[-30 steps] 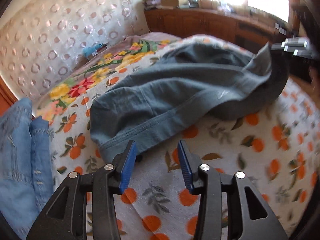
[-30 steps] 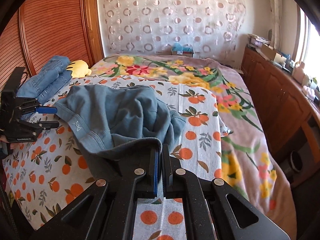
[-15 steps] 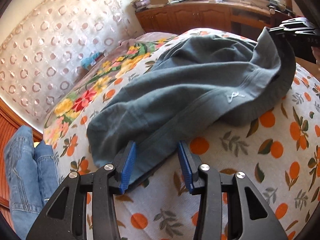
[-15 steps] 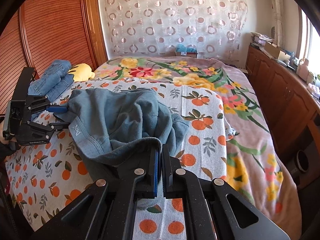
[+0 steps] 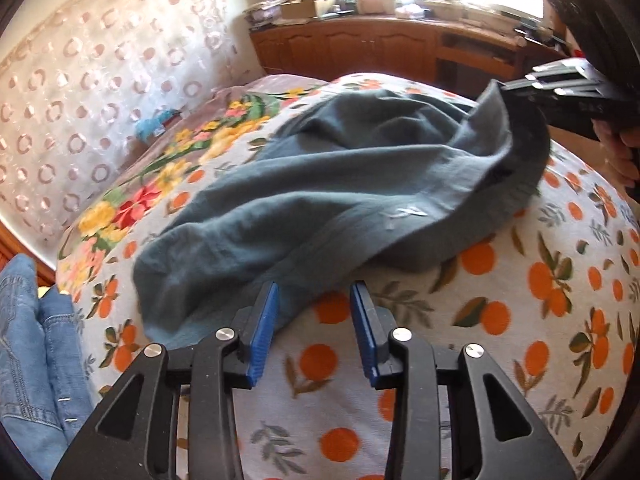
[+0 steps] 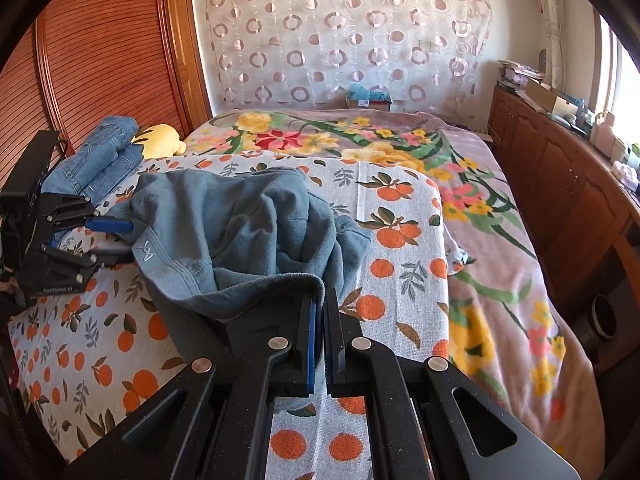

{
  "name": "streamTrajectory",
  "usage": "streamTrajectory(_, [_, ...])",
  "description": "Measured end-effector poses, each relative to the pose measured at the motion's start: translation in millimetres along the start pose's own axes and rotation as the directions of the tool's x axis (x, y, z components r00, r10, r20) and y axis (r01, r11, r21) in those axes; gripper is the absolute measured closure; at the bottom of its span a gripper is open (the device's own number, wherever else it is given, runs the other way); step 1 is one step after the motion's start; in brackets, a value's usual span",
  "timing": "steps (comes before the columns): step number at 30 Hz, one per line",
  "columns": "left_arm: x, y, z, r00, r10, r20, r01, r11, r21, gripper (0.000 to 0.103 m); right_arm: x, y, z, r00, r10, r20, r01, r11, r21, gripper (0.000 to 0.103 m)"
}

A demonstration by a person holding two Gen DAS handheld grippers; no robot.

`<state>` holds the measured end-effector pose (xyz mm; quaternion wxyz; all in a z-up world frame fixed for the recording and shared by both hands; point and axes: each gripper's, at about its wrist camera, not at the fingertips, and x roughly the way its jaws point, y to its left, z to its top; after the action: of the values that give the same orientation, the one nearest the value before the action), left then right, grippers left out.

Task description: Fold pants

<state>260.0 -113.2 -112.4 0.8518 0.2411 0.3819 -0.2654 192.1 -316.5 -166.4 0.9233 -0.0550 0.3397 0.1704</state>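
Grey-blue pants (image 5: 340, 200) lie bunched on an orange-print cloth (image 5: 500, 320) on the bed. My left gripper (image 5: 315, 300) is open, its blue pads either side of the waistband edge nearest me, the left pad touching the fabric. It also shows in the right wrist view (image 6: 116, 240), jaws around the waistband corner. My right gripper (image 6: 320, 312) is shut on the other end of the pants' (image 6: 240, 232) waistband and lifts it off the cloth. It appears at the top right of the left wrist view (image 5: 520, 84).
Folded blue jeans (image 6: 104, 152) and a yellow soft toy (image 6: 160, 140) lie at the bed's left side by a wooden wardrobe (image 6: 100, 60). A floral blanket (image 6: 360, 136) covers the far bed. Wooden cabinets (image 6: 560, 184) line the right wall.
My left gripper has moved forward onto the waistband edge, which now sits between its open pads. My right gripper stays shut on the pants, lifted.
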Motion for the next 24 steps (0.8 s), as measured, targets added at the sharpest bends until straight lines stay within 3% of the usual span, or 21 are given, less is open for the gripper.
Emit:
streamTrajectory(4, [7,-9,3,1.0,0.01,-0.005,-0.01,1.0,0.008,0.063,0,0,0,1.0,-0.001,0.0,0.001,1.0,-0.001,0.1])
streamTrajectory(9, [10,3,9,0.994,0.11,0.008,-0.11,0.992,-0.061,0.063,-1,-1,-1,1.0,-0.001,0.0,0.001,1.0,0.001,0.1])
streamTrajectory(14, [-9,25,7,0.994,0.091,0.066,-0.08,0.985,-0.155,0.066,-5,0,-3,1.0,-0.002,-0.002,0.002,1.0,0.002,0.1])
streamTrajectory(22, [2,31,0,0.994,0.106,0.025,-0.101,0.985,-0.14,0.068,-5,2,-9,1.0,0.019,-0.006,-0.019,1.0,0.025,0.1])
streamTrajectory(24, [4,28,-2,0.994,0.107,0.026,-0.103,0.986,-0.131,0.08,-4,2,-13,1.0,0.02,-0.019,-0.019,0.999,0.027,0.1])
